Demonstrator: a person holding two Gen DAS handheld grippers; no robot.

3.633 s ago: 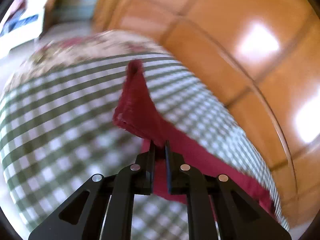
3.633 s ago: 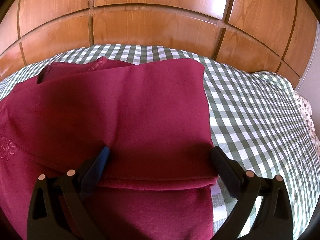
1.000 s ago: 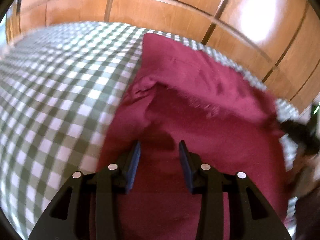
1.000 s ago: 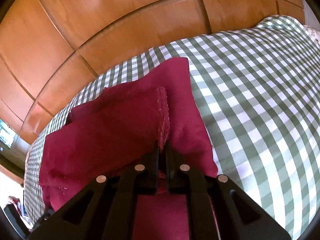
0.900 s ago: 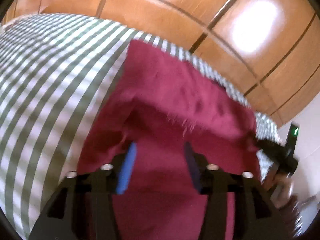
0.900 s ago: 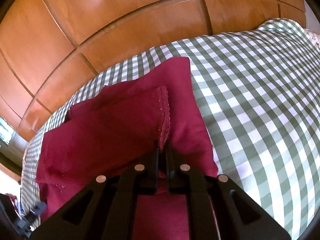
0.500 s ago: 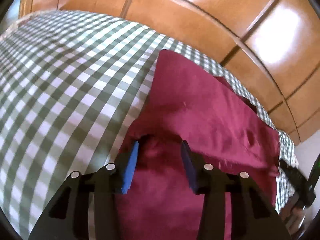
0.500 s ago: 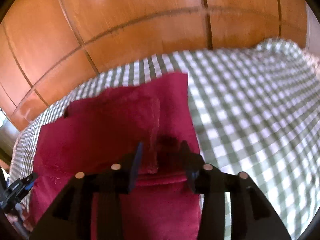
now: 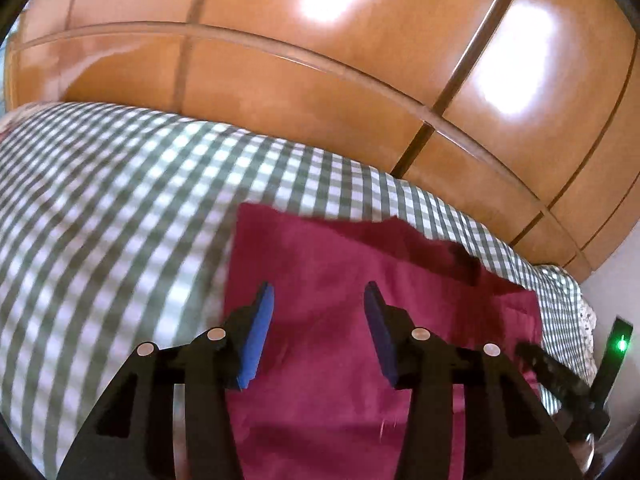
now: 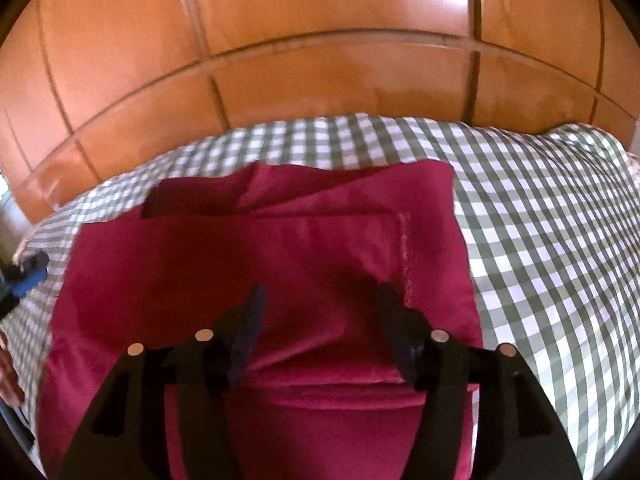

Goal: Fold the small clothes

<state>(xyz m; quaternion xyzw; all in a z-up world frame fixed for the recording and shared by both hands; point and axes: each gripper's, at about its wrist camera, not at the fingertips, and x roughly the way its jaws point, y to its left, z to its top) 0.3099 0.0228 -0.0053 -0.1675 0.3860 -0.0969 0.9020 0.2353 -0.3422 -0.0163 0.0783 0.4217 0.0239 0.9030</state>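
On a bed spread w/ green-and-white gingham sheet (image 10: 540,216), a maroon garment (image 10: 280,264) lies folded into a soft, roughly rectangular stack, its matte woven cloth layered in flat panels. A stitched hem runs down the top layer's right edge in the right wrist view; a thicker folded lip shows along the near side, and a darker pocket of shadow opens at the far left corner where layers part. Glossy orange-brown wood panels (image 10: 320,40), w/ dark grooves and bright window glare, rise behind the bed.

Right gripper (image 10: 320,308), black plastic w/ round metal pins, hangs over the stack's near half; its jaws have just been opening and stand apart, nothing pinched, only cloth lying below them. Left gripper (image 9: 318,304), same build w/ blue pads (image 9: 256,336), hovers above the garment (image 9: 340,272) near its left edge, fingers part-open and empty, fabric under but not clamped.

From the left wrist view the garment's far edge is ragged and slightly lifted, casting a dark shadow; the other tool's black tip and a small green light show at far right. Sheet checks blur toward the left.
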